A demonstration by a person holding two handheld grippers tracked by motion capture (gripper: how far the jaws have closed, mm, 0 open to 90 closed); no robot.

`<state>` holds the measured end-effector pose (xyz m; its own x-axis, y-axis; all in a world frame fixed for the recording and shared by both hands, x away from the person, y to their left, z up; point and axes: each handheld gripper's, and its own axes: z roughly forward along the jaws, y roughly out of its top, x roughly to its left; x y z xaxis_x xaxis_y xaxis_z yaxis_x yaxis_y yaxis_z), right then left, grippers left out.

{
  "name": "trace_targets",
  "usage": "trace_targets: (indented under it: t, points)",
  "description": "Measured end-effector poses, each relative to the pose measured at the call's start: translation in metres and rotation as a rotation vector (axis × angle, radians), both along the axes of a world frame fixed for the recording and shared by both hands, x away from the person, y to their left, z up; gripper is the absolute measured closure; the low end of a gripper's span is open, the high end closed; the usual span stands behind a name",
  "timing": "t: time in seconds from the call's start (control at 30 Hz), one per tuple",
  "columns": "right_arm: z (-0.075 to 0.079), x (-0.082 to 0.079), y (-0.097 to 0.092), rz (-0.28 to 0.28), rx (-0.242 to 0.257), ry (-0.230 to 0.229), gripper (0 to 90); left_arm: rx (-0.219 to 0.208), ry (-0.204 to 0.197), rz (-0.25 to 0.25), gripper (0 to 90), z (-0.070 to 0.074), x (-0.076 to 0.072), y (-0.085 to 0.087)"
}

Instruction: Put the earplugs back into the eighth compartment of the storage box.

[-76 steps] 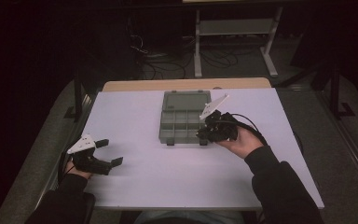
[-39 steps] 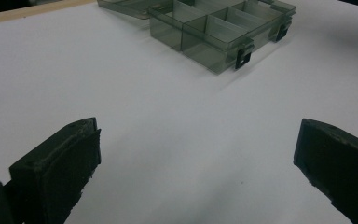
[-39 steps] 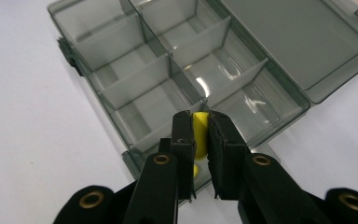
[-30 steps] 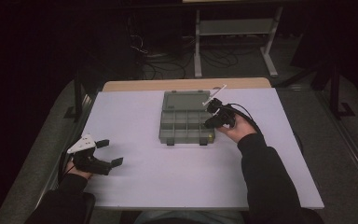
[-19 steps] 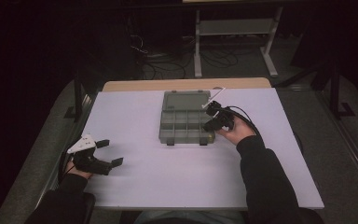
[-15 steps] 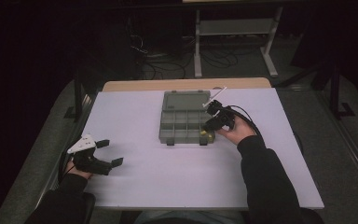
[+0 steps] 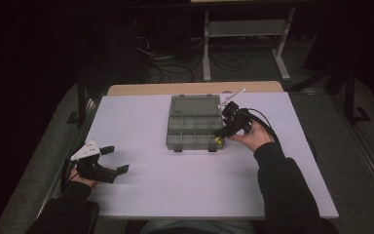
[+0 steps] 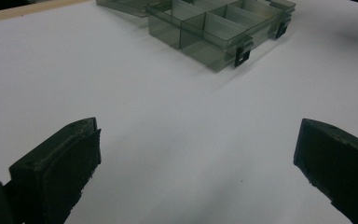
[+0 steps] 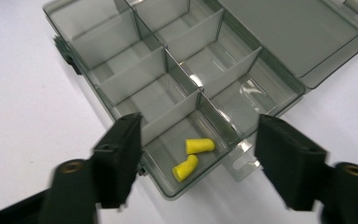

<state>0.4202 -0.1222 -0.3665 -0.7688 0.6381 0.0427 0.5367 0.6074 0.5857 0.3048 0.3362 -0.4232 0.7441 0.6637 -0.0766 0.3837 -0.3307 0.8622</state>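
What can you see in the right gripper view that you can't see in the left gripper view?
Right gripper view: two yellow earplugs lying in a corner compartment of the box, with the right tool open above them, nothing between its jaws, which have just been opening, and the box's open lid. Left gripper view: the left tool, open over bare table. Both show the grey compartment box and the white table.

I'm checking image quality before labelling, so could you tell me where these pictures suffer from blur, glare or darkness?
High view: the room behind the white table is nearly black. Right gripper view: the open right claw is motion-smeared at its lower edges, the two yellow earplugs stay sharp, and glare streaks the clear organizer box. Left gripper view: the near left claw looks soft and the tabletop washes out.
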Motion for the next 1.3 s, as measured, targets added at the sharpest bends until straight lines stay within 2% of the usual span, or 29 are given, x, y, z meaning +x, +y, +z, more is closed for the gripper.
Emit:
trace_targets:
  t: [0.1, 0.17, 0.27, 0.37, 0.53, 0.83, 0.97, 1.3]
  points:
    - [0.004, -0.003, -0.005, -0.013, 0.016, -0.016, 15.3, 0.0, 0.0, 0.001, 0.0, 0.0, 0.0, 0.0]
    - [0.007, -0.005, -0.008, -0.017, 0.026, -0.018, 12.6, 0.001, 0.0, 0.001, 0.0, 0.0, 0.0, 0.0]
    - [0.009, -0.011, -0.013, -0.023, 0.039, -0.031, 3.4, 0.001, 0.002, 0.001, 0.0, 0.0, 0.0, 0.0]
    - [0.01, -0.015, -0.016, -0.028, 0.041, -0.043, 0.0, 0.0, 0.002, -0.001, 0.0, 0.0, 0.0, 0.0]
    - [0.013, -0.023, -0.022, -0.04, 0.043, -0.071, 0.0, 0.0, 0.003, 0.0, 0.0, 0.0, 0.0, 0.0]
    - [0.014, -0.037, -0.03, -0.036, 0.054, -0.076, 0.0, 0.0, 0.003, 0.0, 0.0, 0.0, 0.0, 0.0]
    - [0.013, -0.044, -0.034, -0.032, 0.079, -0.081, 0.0, 0.0, 0.003, 0.0, 0.0, 0.0, 0.0, 0.0]
    - [0.002, -0.066, -0.036, -0.011, 0.108, -0.107, 0.0, 0.001, 0.002, -0.003, 0.0, 0.0, 0.0, 0.0]
